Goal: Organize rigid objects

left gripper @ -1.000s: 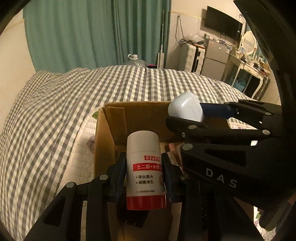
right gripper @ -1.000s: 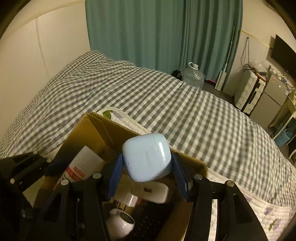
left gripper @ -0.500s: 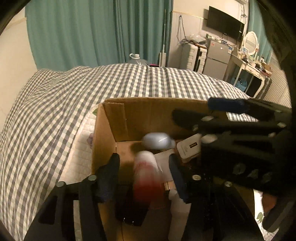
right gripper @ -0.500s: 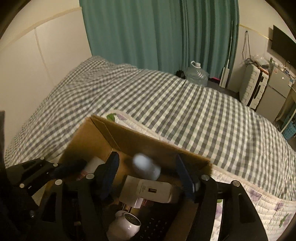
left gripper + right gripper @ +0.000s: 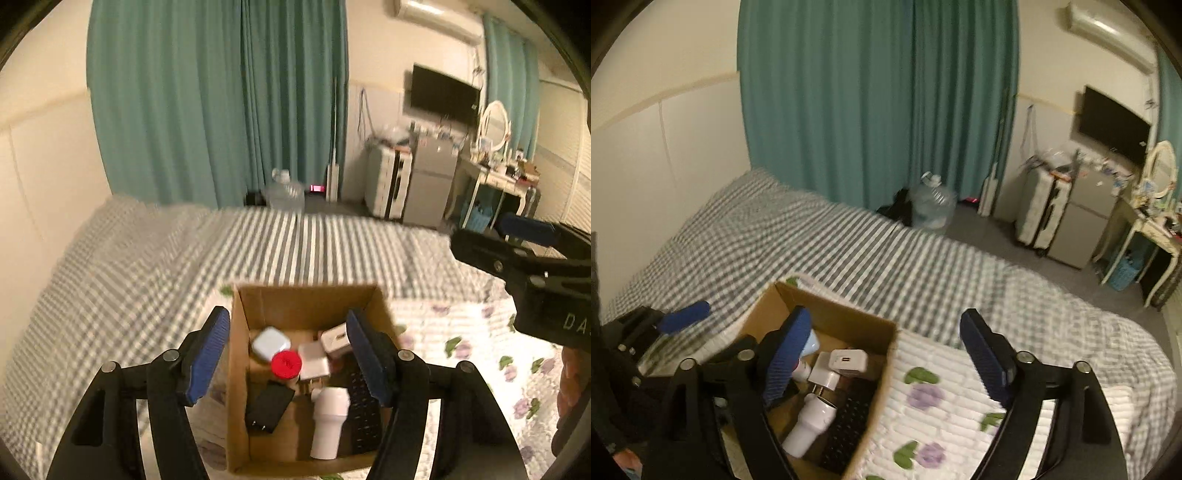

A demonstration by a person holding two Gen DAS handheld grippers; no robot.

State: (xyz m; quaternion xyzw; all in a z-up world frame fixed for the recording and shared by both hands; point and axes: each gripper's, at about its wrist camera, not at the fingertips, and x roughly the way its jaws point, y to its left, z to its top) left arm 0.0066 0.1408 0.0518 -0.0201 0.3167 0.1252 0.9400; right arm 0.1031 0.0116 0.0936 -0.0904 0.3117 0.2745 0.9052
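Note:
A cardboard box point(image 5: 236, 373) sits on the bed and also shows in the right wrist view point(image 5: 875, 391). Inside lie a pale blue earbud case point(image 5: 270, 342), a red-capped bottle point(image 5: 285, 363), white chargers point(image 5: 334, 338), a white flask point(image 5: 328, 421) and a black remote point(image 5: 364, 417). My left gripper point(image 5: 288, 354) is open and empty above the box. My right gripper point(image 5: 886, 358) is open and empty over the box's right wall; it also shows in the left wrist view point(image 5: 517, 243).
The box rests on a white floral quilted pad point(image 5: 960, 398) over a grey checked bedspread point(image 5: 849, 258). Beyond the bed are teal curtains point(image 5: 221, 92), a water jug point(image 5: 932, 206), a suitcase point(image 5: 1045, 206) and a desk point(image 5: 498, 177).
Both grippers opened and dropped their loads: the red-capped bottle and the blue earbud case fell into the box. Both grippers then rose and pulled back from the box.

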